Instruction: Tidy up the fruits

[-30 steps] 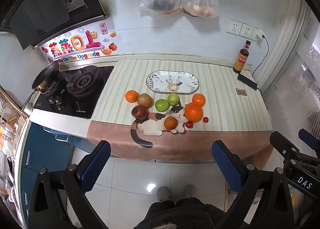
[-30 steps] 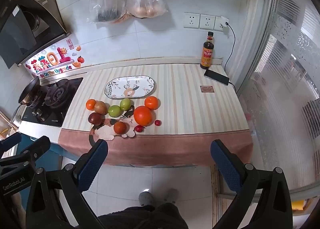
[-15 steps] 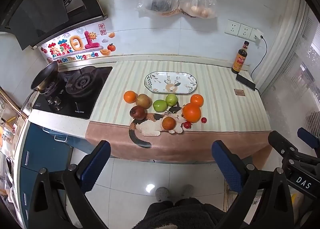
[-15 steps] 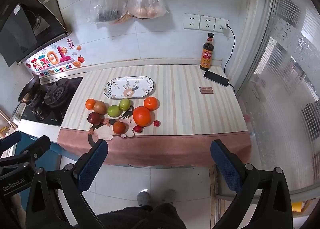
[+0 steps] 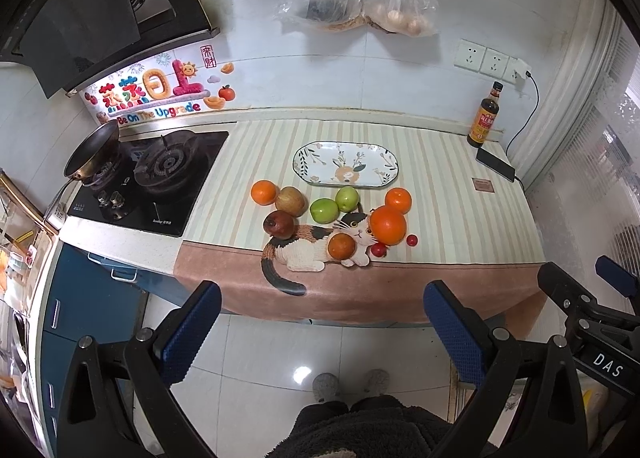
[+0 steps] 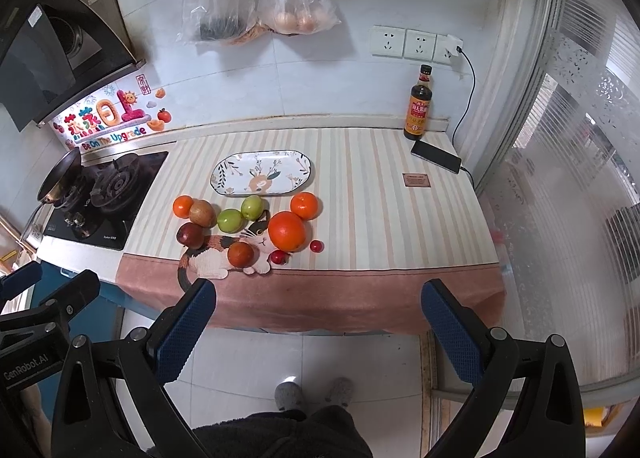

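While both the left gripper (image 5: pixel 320 330) and right gripper (image 6: pixel 318 328) hang spread wide, holding nothing, over bare floor short of the counter edge (image 5: pixel 360 308), the fruit cluster (image 5: pixel 332 217) sits ahead, the plate (image 5: pixel 346 169) just beyond.

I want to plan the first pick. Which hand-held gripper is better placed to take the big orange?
Probably the right hand-held gripper: the big orange lies nearly straight ahead of it. For the left hand-held gripper it sits further right. Both are open, empty and short of the counter.
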A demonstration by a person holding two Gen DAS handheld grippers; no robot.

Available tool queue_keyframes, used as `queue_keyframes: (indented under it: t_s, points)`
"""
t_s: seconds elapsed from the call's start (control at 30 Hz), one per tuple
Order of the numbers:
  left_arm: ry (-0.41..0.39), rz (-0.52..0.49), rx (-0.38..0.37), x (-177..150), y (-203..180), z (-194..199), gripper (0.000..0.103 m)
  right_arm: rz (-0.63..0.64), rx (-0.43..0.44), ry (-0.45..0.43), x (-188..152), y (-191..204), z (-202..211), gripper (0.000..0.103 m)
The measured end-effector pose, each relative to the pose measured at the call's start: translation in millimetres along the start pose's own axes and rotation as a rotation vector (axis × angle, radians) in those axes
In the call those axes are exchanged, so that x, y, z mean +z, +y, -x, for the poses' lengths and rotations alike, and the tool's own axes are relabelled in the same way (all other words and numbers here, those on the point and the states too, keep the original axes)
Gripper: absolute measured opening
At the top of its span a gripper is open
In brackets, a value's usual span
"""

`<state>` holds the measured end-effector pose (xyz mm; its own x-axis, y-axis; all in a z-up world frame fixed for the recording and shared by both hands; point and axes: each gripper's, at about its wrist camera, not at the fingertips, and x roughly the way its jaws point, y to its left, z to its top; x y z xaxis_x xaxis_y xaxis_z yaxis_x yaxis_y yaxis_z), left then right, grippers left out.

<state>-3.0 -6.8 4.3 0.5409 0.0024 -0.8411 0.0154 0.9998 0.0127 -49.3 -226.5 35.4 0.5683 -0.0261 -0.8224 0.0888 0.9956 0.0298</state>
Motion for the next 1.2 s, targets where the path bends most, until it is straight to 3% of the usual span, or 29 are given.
queue_keyframes:
  t_s: [1.2]
  points:
    - [0.004, 0.008, -0.007, -3, 9, -6, 0.103, 0.002, 0.011, -0.004, -3, -2, 2, 0.103]
